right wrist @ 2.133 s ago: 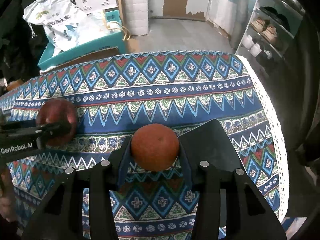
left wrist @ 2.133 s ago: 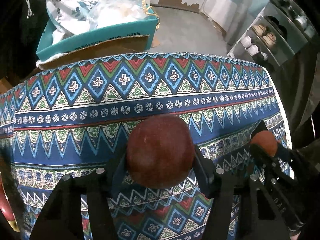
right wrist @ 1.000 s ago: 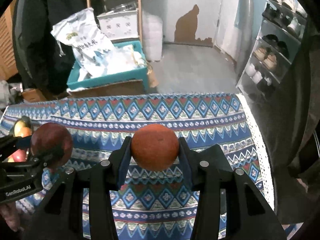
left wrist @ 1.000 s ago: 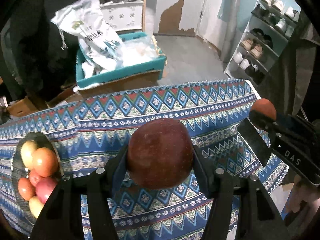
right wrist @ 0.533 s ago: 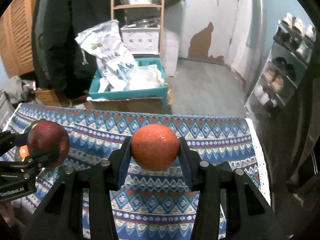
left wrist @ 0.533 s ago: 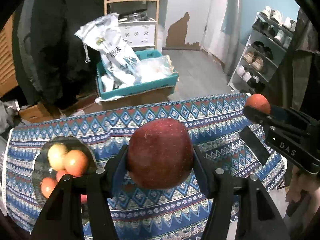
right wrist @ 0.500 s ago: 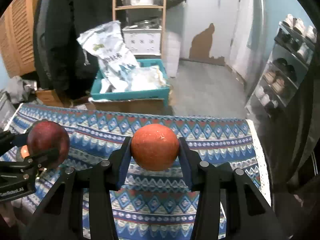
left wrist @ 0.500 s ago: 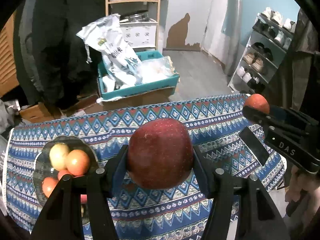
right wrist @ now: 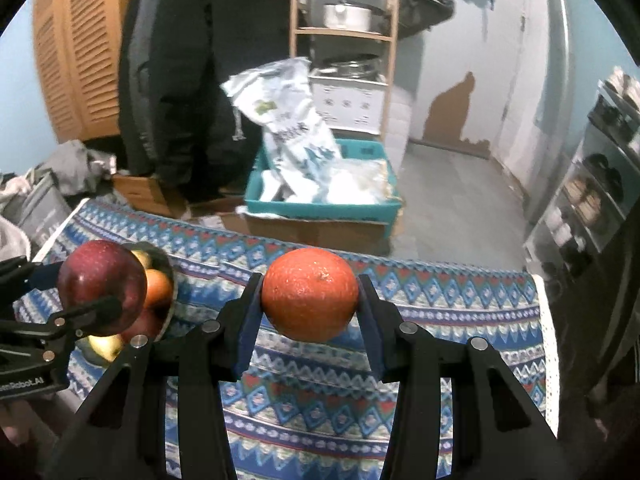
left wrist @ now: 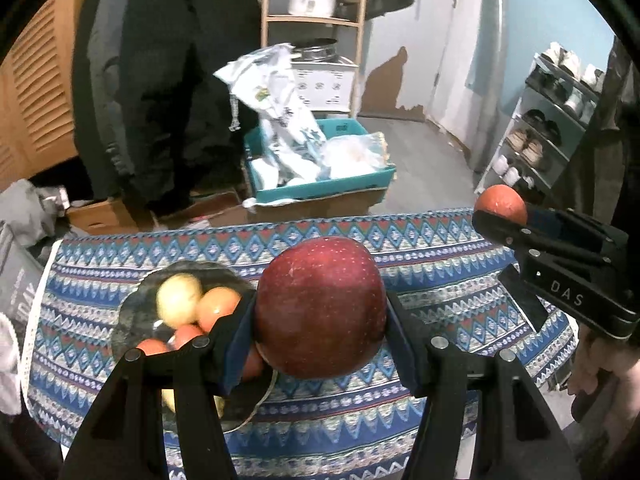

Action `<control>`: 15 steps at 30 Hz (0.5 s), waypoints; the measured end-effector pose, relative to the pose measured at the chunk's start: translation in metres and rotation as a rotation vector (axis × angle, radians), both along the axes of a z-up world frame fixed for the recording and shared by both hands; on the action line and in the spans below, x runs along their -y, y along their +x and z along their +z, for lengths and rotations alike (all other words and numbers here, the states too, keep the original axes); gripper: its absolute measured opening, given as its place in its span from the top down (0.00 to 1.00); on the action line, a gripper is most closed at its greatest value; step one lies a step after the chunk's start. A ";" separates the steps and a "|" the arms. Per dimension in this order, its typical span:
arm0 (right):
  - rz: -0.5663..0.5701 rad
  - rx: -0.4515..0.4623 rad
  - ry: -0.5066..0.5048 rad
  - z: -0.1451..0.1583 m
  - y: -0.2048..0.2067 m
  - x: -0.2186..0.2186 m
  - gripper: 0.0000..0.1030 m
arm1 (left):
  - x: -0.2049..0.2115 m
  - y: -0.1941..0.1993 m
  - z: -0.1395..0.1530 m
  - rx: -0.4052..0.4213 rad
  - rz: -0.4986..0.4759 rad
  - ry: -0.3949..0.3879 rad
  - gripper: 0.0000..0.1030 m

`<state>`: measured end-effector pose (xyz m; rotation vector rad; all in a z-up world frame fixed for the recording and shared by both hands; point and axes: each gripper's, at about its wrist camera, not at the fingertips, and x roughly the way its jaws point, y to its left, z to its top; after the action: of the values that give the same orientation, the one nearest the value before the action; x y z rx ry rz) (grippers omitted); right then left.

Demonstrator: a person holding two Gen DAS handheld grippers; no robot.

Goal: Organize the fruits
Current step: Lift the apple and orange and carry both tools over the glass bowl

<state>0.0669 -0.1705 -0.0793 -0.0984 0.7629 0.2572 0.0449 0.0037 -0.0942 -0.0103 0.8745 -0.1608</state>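
My left gripper is shut on a dark red apple and holds it high above the table, just right of the fruit bowl. My right gripper is shut on an orange and holds it above the table's middle; it also shows at the right of the left wrist view. A dark metal bowl on the table's left holds several fruits, among them a yellow apple and an orange one. The apple and left gripper partly hide the bowl in the right wrist view.
The table wears a blue patterned cloth with a white lace edge. Beyond it on the floor stand a teal crate with white bags, a wooden shelf, a shoe rack at right and a dark coat.
Both grippers have risen and pulled back from the table with their fruits held. The left gripper has swung left, so the bowl now lies just beside the apple.
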 end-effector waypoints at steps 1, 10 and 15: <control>0.014 0.002 0.000 0.001 0.000 -0.007 0.57 | -0.005 -0.001 0.000 0.002 0.008 0.003 0.40; 0.099 -0.026 0.030 -0.005 0.007 -0.052 0.57 | -0.054 -0.010 -0.005 0.003 0.090 0.001 0.40; 0.139 -0.047 0.033 -0.013 0.014 -0.078 0.57 | -0.080 -0.011 -0.013 -0.008 0.141 -0.001 0.40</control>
<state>0.0814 -0.0927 -0.0925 -0.1146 0.7995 0.4057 0.0343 0.0835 -0.1071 -0.0737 0.8787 -0.0291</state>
